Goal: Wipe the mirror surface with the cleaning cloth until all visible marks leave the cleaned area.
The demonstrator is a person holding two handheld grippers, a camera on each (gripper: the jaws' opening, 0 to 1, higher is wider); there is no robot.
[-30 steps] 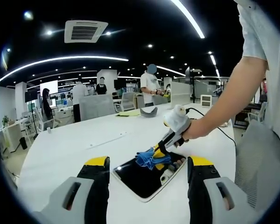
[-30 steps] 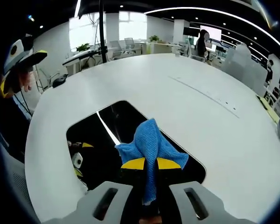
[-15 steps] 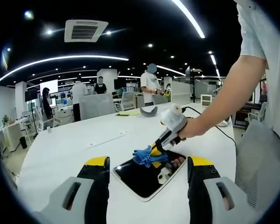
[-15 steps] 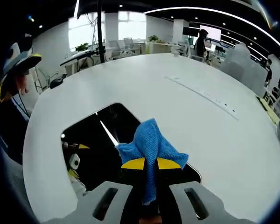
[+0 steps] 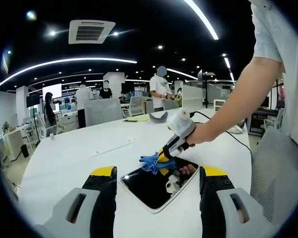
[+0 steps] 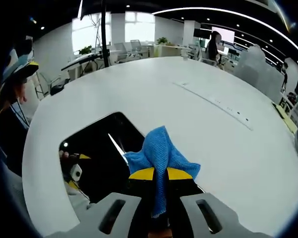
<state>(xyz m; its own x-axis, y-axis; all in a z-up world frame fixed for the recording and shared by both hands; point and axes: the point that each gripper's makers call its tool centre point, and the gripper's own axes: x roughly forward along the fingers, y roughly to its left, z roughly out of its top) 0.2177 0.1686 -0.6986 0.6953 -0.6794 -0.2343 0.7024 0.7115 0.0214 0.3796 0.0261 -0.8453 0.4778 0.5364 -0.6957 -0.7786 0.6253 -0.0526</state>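
Observation:
A flat rectangular mirror (image 5: 154,186) with a pale rim lies on the white table, dark with reflections. In the right gripper view the mirror (image 6: 97,158) sits left of centre. My right gripper (image 6: 160,174) is shut on a blue cleaning cloth (image 6: 161,153), held at the mirror's far right edge. From the left gripper view the right gripper (image 5: 165,155) comes in on a person's arm, with the blue cloth (image 5: 153,162) over the mirror's far end. My left gripper (image 5: 158,179) stands open near the mirror's near end, holding nothing.
The white table (image 5: 74,153) stretches far to the left and back. A grey object (image 5: 158,118) and papers lie at its far side. People (image 5: 160,91) stand beyond it among desks. A cable (image 5: 216,121) trails on the right.
My right gripper has carried the cloth along the mirror toward its far end, to the left in the left gripper view. The left gripper has stayed put.

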